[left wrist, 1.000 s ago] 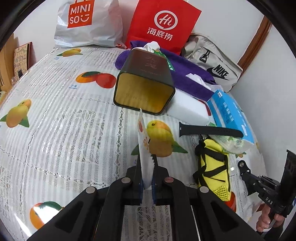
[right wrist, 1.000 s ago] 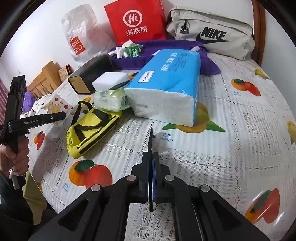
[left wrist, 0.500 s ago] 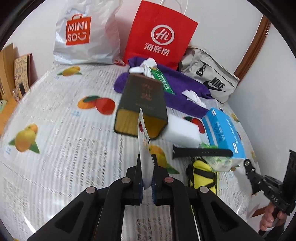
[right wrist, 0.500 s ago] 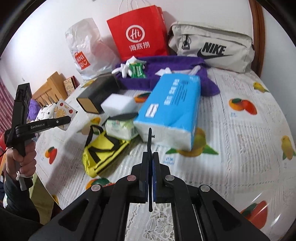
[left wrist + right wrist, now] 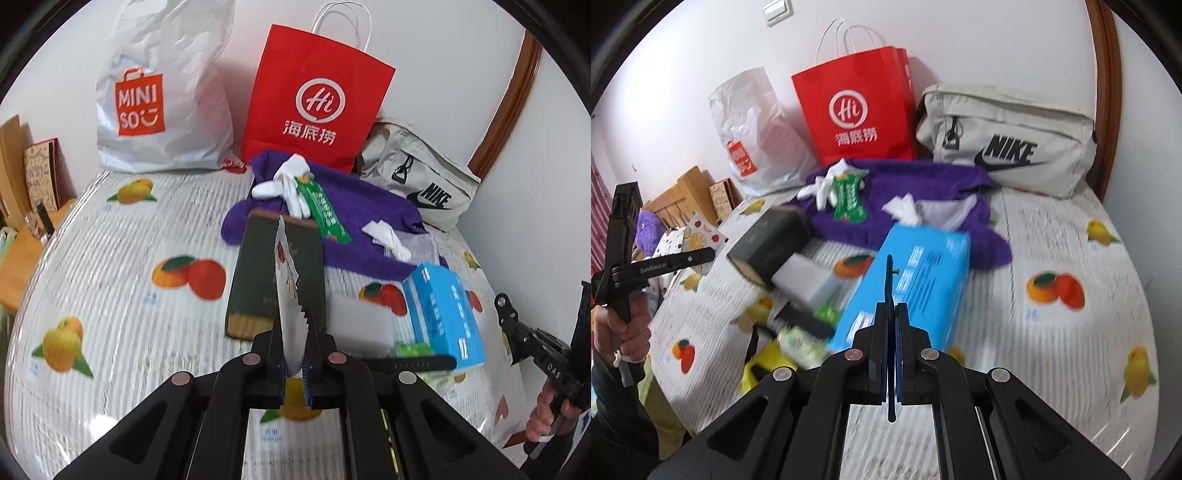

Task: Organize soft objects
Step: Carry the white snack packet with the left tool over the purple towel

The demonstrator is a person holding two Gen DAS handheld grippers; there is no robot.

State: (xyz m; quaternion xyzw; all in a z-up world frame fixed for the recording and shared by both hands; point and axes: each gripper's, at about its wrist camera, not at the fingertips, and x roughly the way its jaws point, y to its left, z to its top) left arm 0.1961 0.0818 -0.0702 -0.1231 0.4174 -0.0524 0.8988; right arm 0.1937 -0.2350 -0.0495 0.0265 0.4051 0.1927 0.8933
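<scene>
Left claw [image 5: 294, 354] pinches a thin sachet [image 5: 286, 291] by its serrated edge; light, floppy, probably slippery; right claw [image 5: 891, 325] is pressed on a dark strap [image 5: 888, 280].

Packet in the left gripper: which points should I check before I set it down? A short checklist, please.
1. Left gripper shut on the packet: ok.
2. Right gripper shut on a thin dark strip: ok.
3. Bare tablecloth left of the dark box for landing: ok.
4. Right gripper apart from the left one: ok.
5. Sharp view: not ok, motion blur.
</scene>
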